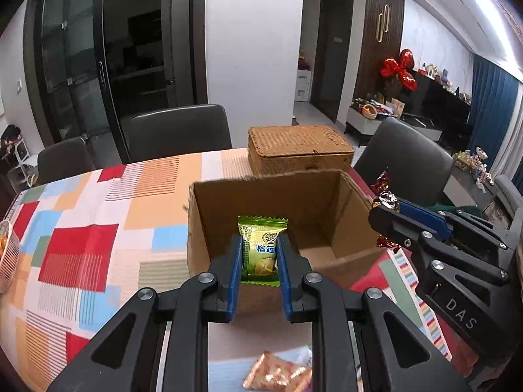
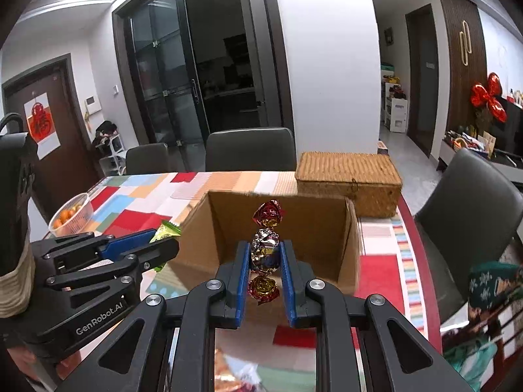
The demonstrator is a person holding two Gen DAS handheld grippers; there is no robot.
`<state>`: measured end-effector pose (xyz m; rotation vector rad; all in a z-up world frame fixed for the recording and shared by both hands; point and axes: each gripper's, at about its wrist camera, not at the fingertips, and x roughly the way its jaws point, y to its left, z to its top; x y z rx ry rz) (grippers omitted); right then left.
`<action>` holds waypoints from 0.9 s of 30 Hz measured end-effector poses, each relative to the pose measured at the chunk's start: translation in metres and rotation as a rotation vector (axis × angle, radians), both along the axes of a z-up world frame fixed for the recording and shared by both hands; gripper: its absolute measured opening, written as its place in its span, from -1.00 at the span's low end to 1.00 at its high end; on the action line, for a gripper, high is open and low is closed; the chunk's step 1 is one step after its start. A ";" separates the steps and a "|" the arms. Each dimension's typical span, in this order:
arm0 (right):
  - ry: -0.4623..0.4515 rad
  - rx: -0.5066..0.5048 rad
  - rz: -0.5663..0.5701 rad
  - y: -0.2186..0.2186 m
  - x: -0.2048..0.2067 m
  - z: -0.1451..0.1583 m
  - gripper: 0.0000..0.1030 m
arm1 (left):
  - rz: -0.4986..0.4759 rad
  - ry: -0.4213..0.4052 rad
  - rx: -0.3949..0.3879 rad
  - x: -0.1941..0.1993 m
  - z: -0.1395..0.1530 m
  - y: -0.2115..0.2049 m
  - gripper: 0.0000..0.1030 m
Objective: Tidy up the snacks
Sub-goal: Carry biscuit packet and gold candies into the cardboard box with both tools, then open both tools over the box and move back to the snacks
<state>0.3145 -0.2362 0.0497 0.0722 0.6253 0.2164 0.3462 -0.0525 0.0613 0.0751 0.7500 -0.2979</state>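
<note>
My left wrist view looks forward along the left gripper (image 1: pixel 260 254), close above the open brown cardboard box (image 1: pixel 327 202) at frame centre. My right wrist view faces the same way along the right gripper (image 2: pixel 265 263). Both share the box (image 2: pixel 313 225), the patchwork-clothed tabletop (image 1: pixel 98 215) (image 2: pixel 137 196) and the woven wicker chest (image 1: pixel 297 147) (image 2: pixel 346 173).

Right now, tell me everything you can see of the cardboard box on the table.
The cardboard box is plain brown corrugated card, open-topped, upright on the patchwork tablecloth, with a ragged, torn rim. What shows of its floor looks bare. A woven basket sits just behind it. The left gripper holds a green snack packet before it; the right gripper holds foil candy.
</note>
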 end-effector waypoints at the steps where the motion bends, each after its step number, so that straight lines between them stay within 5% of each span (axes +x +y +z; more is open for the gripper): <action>1: 0.003 -0.004 0.000 0.000 0.009 0.001 -0.61 | 0.002 0.007 -0.004 0.007 0.000 0.000 -0.58; 6: 0.036 -0.014 -0.009 -0.001 0.042 0.003 -0.61 | 0.018 0.032 0.004 0.039 0.002 -0.005 -0.55; 9: 0.051 -0.021 -0.013 -0.001 0.058 0.004 -0.61 | 0.048 0.034 0.018 0.047 0.004 -0.006 -0.19; 12: 0.073 -0.034 -0.044 -0.003 0.066 0.002 -0.47 | 0.060 0.027 0.022 0.041 0.005 -0.002 -0.09; 16: 0.020 -0.112 -0.074 -0.001 0.049 0.002 -0.11 | 0.073 0.004 0.060 0.023 0.004 0.004 0.06; 27: -0.032 -0.047 0.020 0.005 -0.020 0.013 -0.11 | 0.098 -0.135 0.078 -0.066 0.032 0.023 0.47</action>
